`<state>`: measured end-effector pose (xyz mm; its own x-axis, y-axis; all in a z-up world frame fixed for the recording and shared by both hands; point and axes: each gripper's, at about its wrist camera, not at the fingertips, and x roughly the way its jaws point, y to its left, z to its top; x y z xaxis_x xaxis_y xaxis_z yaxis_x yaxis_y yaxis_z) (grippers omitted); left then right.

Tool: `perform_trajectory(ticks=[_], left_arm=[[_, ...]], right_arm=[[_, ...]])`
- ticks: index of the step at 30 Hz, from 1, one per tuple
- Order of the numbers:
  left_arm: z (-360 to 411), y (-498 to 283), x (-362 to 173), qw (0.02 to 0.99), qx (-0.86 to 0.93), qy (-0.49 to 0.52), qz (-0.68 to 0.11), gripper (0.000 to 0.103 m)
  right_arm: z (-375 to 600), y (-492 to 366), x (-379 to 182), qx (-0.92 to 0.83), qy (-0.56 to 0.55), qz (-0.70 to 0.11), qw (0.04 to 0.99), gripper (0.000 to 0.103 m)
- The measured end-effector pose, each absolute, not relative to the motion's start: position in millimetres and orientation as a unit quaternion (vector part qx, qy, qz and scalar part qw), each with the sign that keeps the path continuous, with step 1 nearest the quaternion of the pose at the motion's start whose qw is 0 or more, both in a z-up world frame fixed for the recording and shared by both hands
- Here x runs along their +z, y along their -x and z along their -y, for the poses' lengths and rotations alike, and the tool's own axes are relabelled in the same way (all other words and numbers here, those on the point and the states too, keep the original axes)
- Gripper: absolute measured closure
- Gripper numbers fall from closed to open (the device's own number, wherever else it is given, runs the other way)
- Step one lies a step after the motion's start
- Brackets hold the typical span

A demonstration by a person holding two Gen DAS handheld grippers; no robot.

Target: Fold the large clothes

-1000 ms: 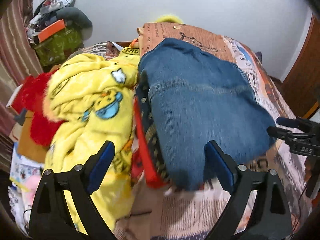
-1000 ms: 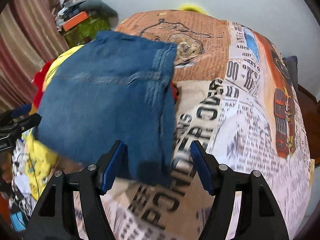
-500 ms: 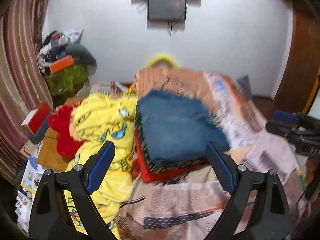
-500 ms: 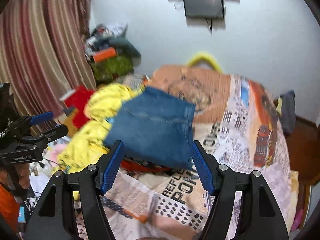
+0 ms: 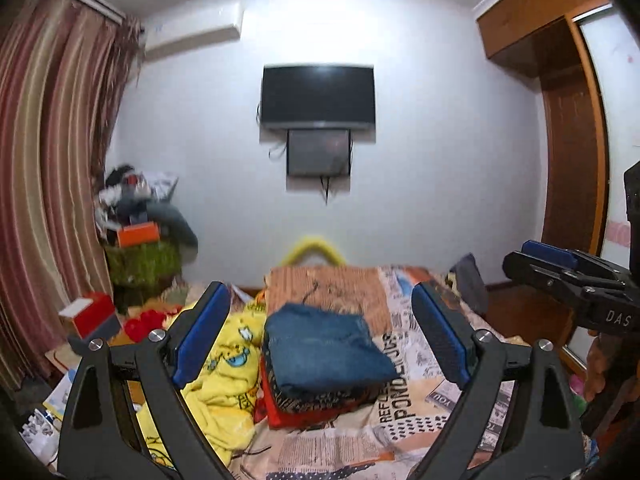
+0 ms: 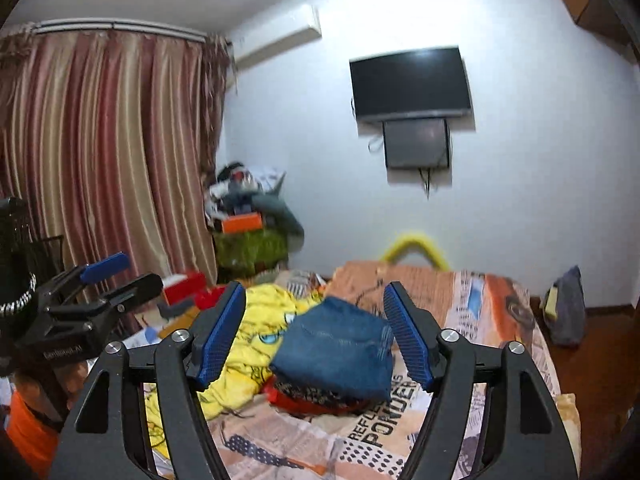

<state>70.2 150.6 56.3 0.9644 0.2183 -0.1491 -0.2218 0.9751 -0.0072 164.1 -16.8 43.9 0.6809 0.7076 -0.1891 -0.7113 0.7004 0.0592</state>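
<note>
Folded blue jeans [image 5: 326, 350] [image 6: 340, 350] lie on top of a stack of folded clothes with a red garment [image 5: 304, 412] at the bottom, on the bed. A crumpled yellow cartoon-print garment [image 5: 224, 368] [image 6: 260, 332] lies to their left. My left gripper [image 5: 322, 338] is raised well back from the bed, pointing nearly level, open and empty. My right gripper [image 6: 314, 336] is also raised and empty, its jaws opening. Each gripper shows at the other view's edge: the right gripper [image 5: 560, 268], the left gripper [image 6: 108, 276].
The bed [image 5: 420, 432] has a newspaper-print cover. Striped curtains [image 6: 100, 160] hang at the left. A cluttered pile [image 5: 136, 240] stands in the corner, a red box [image 5: 90, 314] beside it. A TV [image 5: 318, 96] hangs on the wall; a wooden wardrobe [image 5: 576, 140] stands right.
Both grippers have pulled back and risen from over the jeans and tilted up to near level. The room's wall and TV have come into view. The jeans stay on the stack.
</note>
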Motion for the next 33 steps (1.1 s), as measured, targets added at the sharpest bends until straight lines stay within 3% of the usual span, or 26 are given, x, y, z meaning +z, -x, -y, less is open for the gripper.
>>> perform_trajectory(ticks=[2, 5, 11, 33], left_arm=[[-142.8, -60.2, 55.4, 0.992, 0.111, 0.01, -0.061, 0.01], [-135.1, -49.7, 50.7, 0.992, 0.117, 0.004, -0.045, 0.0], [-126.2, -45.8, 38.8, 0.991, 0.122, 0.004, -0.048, 0.0], [-136.0, -48.8, 20.2, 0.989, 0.119, 0.037, -0.079, 0.0]], right_arm=[[17.2, -156.0, 41.7, 0.382, 0.01, -0.087, 0.92, 0.029], [15.7, -148.2, 35.8, 0.37, 0.01, -0.079, 0.926, 0.019], [12.7, -139.7, 30.8, 0.333, 0.024, -0.067, 0.94, 0.0], [23.0, -135.9, 19.6, 0.317, 0.029, -0.087, 0.944, 0.0]])
